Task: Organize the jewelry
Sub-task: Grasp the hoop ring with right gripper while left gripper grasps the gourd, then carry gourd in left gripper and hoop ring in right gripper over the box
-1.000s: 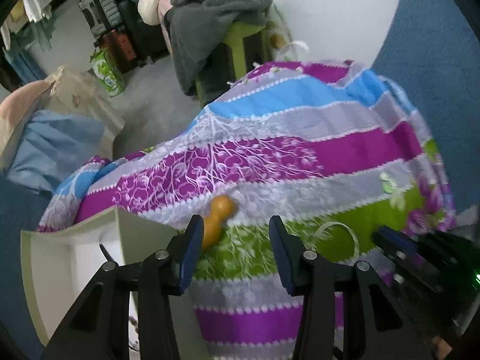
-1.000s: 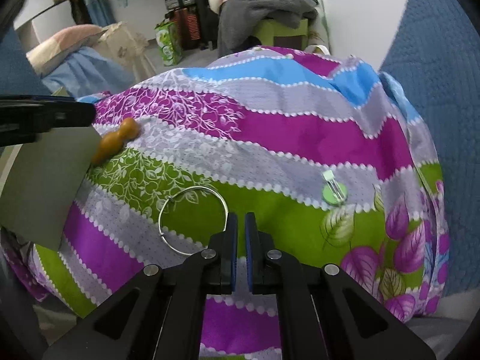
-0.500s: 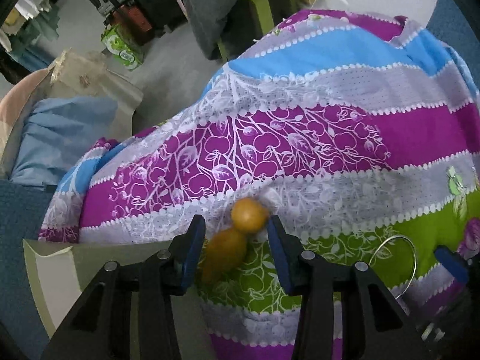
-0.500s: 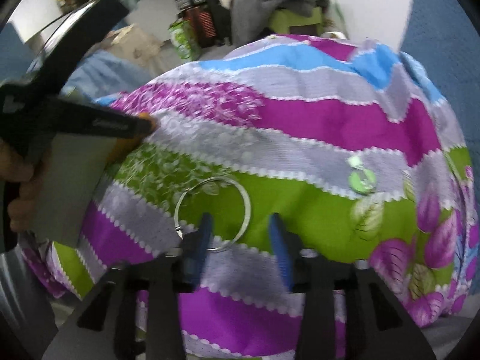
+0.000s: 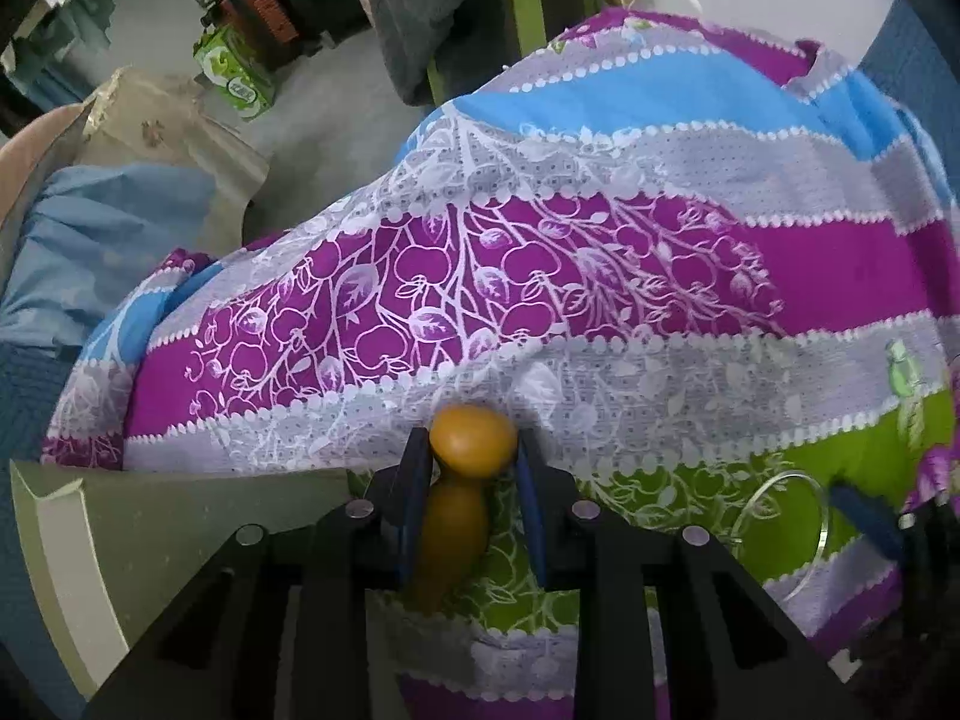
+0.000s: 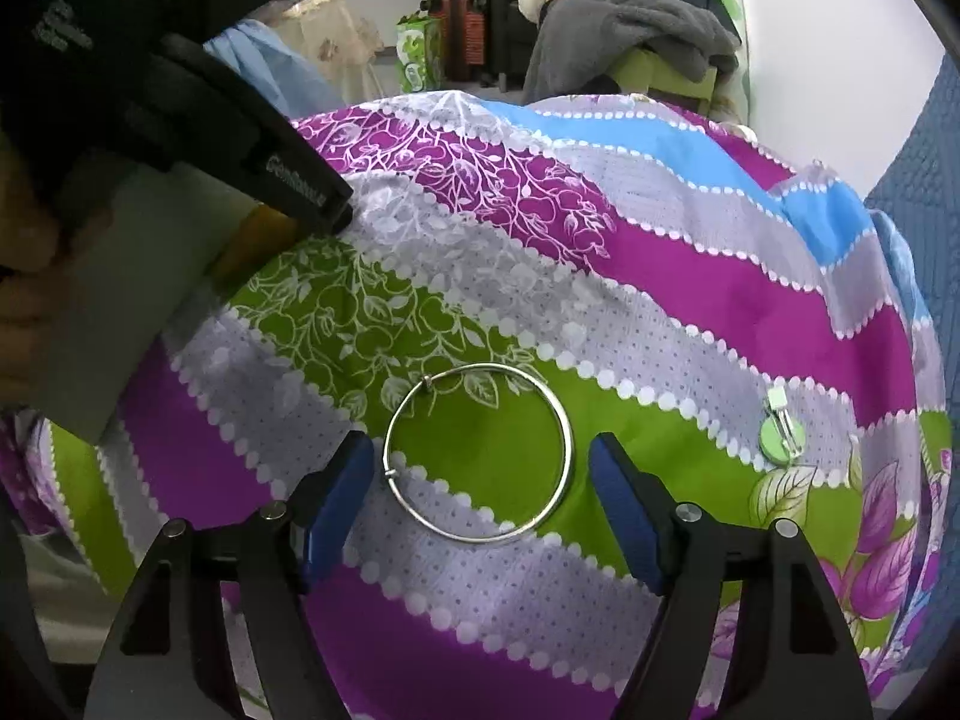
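On the striped floral cloth [image 5: 630, 252], which covers a rounded surface, three items lie apart from one another. The amber gourd-shaped piece [image 5: 474, 435] lies at the edge of the green band, beside the pale open box [image 5: 72, 534]. The left gripper [image 5: 471, 456] points steeply down over it; its jaws are closing, and the blue pads [image 5: 414, 498] already meet both sides of the piece's round head. The narrower lower body of the piece runs back between the fingers. In the right wrist view the same gripper [image 6: 312, 204] comes in from the upper left, with the amber piece [image 6: 252, 240] showing just beneath its tip.

The thin silver bangle [image 6: 477, 453] lies flat where the green band meets the grey dotted band. The right gripper [image 6: 480, 474] stands with its jaws spread wide, one blue pad [image 6: 339, 480] on each side of the bangle and just clear of the wire. It holds nothing.

A small green round earring [image 6: 780, 435] lies to the right of the bangle, well apart from both grippers.
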A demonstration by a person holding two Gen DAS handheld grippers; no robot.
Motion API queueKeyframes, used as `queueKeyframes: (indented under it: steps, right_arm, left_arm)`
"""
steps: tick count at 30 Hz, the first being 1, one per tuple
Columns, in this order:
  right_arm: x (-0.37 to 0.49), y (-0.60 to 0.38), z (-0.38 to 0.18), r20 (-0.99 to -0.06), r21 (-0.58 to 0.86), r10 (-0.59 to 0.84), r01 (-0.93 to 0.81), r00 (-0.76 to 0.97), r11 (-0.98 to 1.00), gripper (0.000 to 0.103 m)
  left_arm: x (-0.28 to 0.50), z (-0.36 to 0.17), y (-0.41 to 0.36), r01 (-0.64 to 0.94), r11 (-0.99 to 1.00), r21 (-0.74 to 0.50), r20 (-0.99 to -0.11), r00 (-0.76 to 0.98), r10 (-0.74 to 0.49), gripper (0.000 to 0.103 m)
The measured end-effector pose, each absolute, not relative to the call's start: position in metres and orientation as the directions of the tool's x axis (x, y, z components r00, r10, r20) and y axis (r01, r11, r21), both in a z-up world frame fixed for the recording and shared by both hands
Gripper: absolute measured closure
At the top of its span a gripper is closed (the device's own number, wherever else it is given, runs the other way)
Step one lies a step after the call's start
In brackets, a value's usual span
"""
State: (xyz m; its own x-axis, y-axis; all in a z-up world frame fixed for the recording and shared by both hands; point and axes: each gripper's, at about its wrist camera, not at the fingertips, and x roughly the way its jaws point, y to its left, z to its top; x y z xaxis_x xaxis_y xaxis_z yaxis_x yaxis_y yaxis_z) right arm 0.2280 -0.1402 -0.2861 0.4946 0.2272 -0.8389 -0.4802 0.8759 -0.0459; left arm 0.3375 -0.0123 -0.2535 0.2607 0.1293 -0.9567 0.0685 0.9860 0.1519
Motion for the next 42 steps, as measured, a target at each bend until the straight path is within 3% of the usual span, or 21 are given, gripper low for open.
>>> queueKeyframes:
  steps: [22, 42]
  right_arm:
    - [0.216, -0.186, -0.24, -0.861, 0.076, 0.212, -0.294, 0.463, 0.953, 0.041]
    - [0.2, -0.187, -0.095, -0.763, 0.116, 0.265, -0.279, 0.589, 0.953, 0.041]
  left_arm:
    - [0.265, -0.187, -0.02, 0.024, 0.995, -0.098, -0.934, 0.342, -0.1, 0.076]
    - [0.204, -0.04, 0.031, -0.011, 0.983, -0.182, -0.825, 0.546, -0.146, 0.076]
